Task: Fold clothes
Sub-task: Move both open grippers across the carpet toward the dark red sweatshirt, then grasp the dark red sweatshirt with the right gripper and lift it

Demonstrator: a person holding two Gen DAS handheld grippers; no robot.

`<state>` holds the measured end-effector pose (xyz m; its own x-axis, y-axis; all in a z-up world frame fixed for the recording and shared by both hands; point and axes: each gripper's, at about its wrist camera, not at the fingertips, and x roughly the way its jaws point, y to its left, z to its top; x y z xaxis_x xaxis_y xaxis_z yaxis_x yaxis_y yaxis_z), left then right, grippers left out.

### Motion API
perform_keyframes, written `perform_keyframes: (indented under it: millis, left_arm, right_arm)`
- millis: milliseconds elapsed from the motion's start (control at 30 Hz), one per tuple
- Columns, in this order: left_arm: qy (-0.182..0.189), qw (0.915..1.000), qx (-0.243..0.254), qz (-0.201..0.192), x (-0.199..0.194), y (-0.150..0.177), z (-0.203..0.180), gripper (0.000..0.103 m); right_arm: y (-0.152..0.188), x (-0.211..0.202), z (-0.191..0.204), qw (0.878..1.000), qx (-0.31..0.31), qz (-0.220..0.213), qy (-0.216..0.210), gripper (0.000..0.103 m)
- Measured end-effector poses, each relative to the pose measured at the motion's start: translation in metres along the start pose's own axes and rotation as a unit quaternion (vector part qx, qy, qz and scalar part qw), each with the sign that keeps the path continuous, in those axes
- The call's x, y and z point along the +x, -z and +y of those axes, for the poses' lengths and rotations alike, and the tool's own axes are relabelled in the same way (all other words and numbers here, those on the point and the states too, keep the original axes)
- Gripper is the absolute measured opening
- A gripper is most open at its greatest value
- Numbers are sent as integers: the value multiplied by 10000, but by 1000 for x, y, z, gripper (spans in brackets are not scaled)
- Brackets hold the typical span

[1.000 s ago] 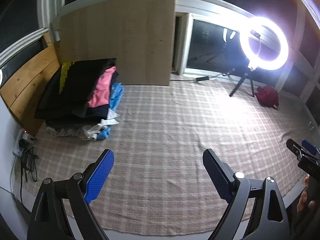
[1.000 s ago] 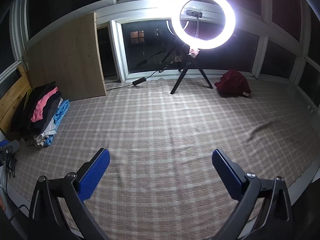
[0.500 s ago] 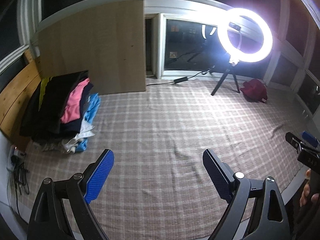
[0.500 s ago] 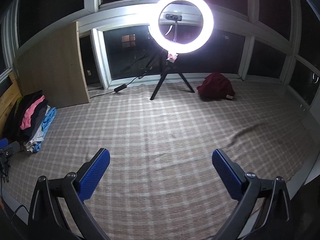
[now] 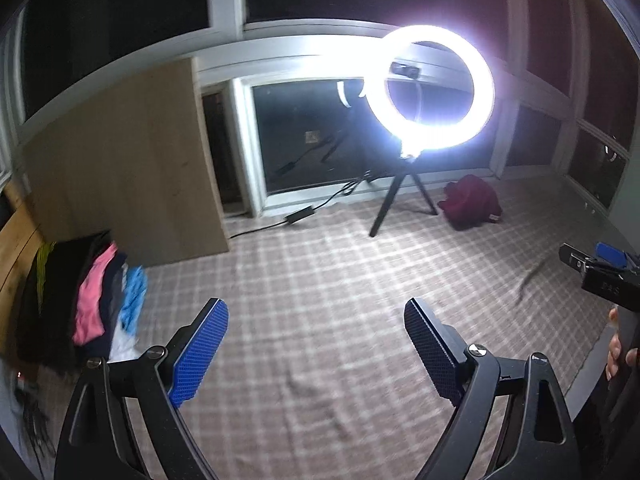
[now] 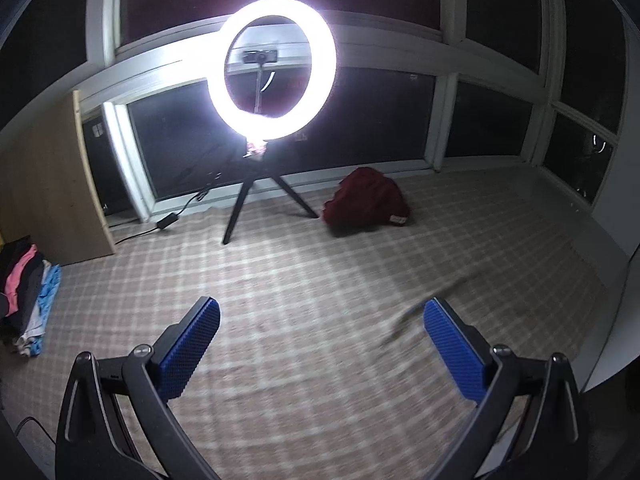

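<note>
Both views have swung away from the stack of clothes (image 5: 96, 300) and toward the ring light (image 6: 276, 68). A second ago the stack filled the middle left of the left wrist view; now it sits at the lower left edge, beside the wooden board (image 5: 120, 160). In the right wrist view the same stack has slid to the far left edge. The dark red garment (image 6: 368, 204), crumpled on the checked floor covering (image 6: 320, 280) just right of the light's tripod, has moved toward the upper middle of the right wrist view.

The left tongs (image 5: 316, 340) hang spread wide with nothing between the blue pads. The right tongs (image 6: 320, 344) are likewise spread and empty. They also show at the right edge of the left wrist view, with the person's fingers (image 5: 618, 354) on the handle.

Judging from this turn, the red garment is probably the next piece to fold. Nothing has been grasped yet, so the folding itself has not begun.
</note>
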<state>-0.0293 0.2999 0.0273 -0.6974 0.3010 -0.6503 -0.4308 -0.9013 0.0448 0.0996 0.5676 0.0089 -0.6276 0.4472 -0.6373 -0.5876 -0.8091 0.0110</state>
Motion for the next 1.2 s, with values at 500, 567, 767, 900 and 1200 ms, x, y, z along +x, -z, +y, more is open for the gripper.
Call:
perform_keyframes:
  millis: [500,567,767,900,1200]
  left_arm:
    - [468,9984,262,159,68,-46,-77,89]
    - [495,9983,235,191,79,-51,-83,91]
    - [509,9974,153,495,122,-60,-92,91]
    - [488,9959,280,702,148,-61,-103,91]
    - [468,9936,352,970,189,-63,-115,91]
  right_arm:
    - [-38,84,-38,9997,-128,196,-114,103]
    - [-44,104,-40,9995,-146,229,-158,103]
    - [-57,177,-43,9992,-150,349,-144,98]
    - [-61,226,-45,9983,-86,551,-137,90]
    - [-75,303,-69,9974,-34,719,76,90]
